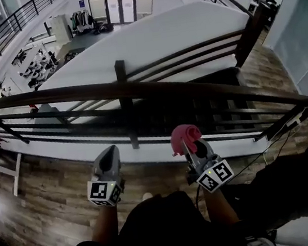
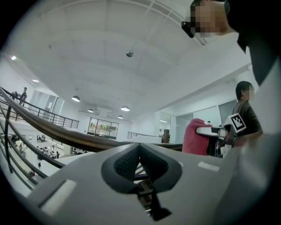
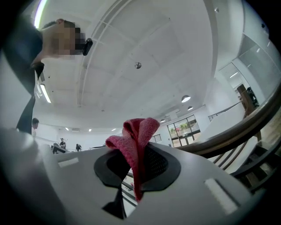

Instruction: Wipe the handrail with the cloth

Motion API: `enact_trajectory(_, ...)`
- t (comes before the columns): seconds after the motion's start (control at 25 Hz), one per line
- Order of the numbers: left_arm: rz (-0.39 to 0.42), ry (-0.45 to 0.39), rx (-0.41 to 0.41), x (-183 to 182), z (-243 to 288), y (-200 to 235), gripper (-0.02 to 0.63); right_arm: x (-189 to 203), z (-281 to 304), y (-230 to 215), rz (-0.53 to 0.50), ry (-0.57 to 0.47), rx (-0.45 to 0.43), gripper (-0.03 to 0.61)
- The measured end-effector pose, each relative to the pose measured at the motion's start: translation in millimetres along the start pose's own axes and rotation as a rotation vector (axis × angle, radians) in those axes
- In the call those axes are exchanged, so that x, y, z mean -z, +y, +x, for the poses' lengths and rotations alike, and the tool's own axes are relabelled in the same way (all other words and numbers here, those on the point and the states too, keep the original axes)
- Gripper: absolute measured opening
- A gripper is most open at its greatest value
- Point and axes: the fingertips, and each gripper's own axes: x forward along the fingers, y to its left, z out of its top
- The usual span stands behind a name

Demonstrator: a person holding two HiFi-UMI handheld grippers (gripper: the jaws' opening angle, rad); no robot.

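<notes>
Pink cloth [image 1: 185, 135] — bunched, standing upright — near the dark handrail [image 1: 138, 89].

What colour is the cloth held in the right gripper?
The cloth is pinkish red, seen best in the right gripper view.

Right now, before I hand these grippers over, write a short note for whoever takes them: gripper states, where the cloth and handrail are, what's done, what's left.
Left gripper: shut, nothing between the jaws, held short of the rail.
Right gripper: shut on the pink cloth, which sticks up past the jaws.
Handrail: dark rail running across ahead of both grippers; the cloth is not touching it.
Done: cloth gripped.
Left: bring the cloth onto the rail and wipe along it.
</notes>
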Motion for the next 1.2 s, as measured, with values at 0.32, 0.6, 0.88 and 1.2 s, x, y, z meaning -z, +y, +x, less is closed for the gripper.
enact_trajectory(0.32, -0.013, 0.006, -0.063, 4, 5, 25, -0.002, -5, 50, -11, 0.001, 0.003, -0.066, 0.048)
enact_trajectory(0.6, -0.003, -0.010, -0.145, -3, 28, 37, -0.002, -9, 107, -13, 0.012, 0.030, -0.213, 0.048)
enact_trajectory(0.88, -0.048, 0.008, -0.167, 12, 61, 46, -0.002, -5, 181, 0, -0.082, 0.077, -0.321, 0.048)
enact_trajectory(1.2, -0.055, 0.050, -0.220, 15, 81, 65, -0.002, 27, 252, 15, -0.126, 0.298, -0.384, 0.048)
